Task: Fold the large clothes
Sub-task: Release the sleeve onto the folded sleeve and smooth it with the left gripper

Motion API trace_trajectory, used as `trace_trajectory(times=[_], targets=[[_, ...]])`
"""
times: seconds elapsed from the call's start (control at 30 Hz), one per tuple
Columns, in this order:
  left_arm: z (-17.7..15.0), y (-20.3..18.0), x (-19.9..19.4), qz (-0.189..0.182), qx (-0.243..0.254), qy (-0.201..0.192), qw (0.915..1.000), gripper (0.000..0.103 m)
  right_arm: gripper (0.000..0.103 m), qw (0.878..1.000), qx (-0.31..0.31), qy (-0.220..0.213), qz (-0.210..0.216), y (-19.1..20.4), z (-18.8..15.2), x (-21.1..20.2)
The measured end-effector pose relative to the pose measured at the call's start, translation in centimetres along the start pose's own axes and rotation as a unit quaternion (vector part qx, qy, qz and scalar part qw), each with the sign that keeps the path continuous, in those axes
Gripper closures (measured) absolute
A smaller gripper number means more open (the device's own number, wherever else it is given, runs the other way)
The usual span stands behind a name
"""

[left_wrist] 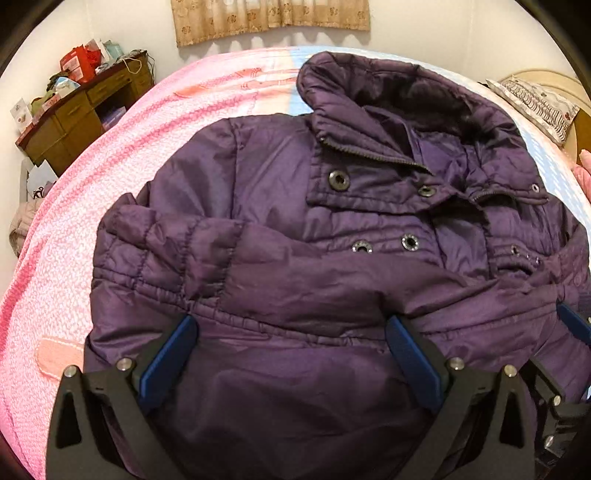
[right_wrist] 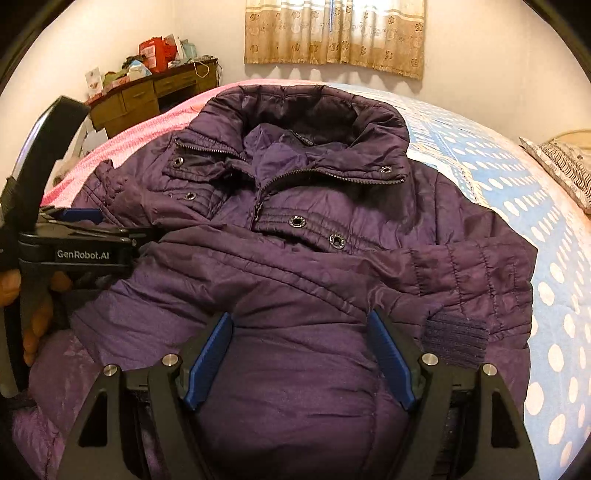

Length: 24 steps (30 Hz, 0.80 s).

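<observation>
Blue fingertips (left_wrist: 177, 354) are sitting closest to your left camera, spread wide over the lower part of the purple jacket (left_wrist: 314, 240). Your left gripper (left_wrist: 291, 332) is standing open and is holding nothing; only purple cloth is showing between its two pads. I cannot tell if the pads are touching the cloth or hanging just above it.

Your right gripper (right_wrist: 301, 332) is doing the same thing on its side. Its blue pads (right_wrist: 210, 358) are wide apart, with nothing pinched between them, over the jacket's lower front.

You are looking at the jacket lying face up on the bed, collar (right_wrist: 306, 110) pointing away from you toward the curtain (right_wrist: 336, 33). Both sleeves are lying folded across the chest. One quilted cuff (left_wrist: 147, 240) is resting near the jacket's left edge, and the other sleeve is ending in a dark knit cuff (right_wrist: 456, 341) just beside your right gripper.

Half of the bed is wearing a pink blanket (left_wrist: 74, 240), and the other half is showing a blue sheet with white dots (right_wrist: 517, 192). A brown desk (left_wrist: 74, 118) piled with stuff is standing by the wall, and a patterned pillow (left_wrist: 535, 103) is lying at the far right.
</observation>
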<state>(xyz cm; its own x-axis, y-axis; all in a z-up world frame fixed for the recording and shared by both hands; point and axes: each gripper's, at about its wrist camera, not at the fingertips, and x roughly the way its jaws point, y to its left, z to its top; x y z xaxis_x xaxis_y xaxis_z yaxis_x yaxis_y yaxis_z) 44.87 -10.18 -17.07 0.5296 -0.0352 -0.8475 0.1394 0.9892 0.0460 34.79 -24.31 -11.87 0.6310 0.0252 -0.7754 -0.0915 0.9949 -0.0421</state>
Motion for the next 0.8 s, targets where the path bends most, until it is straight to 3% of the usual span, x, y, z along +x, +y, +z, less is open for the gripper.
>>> trace_trajectory(times=[0.8], targets=[[-0.05,-0.53,0.28,0.016,0.007,-0.004,0.9998,0.000,0.026,1.000,-0.012,0.008,-0.013,0.36,0.03,0.59]])
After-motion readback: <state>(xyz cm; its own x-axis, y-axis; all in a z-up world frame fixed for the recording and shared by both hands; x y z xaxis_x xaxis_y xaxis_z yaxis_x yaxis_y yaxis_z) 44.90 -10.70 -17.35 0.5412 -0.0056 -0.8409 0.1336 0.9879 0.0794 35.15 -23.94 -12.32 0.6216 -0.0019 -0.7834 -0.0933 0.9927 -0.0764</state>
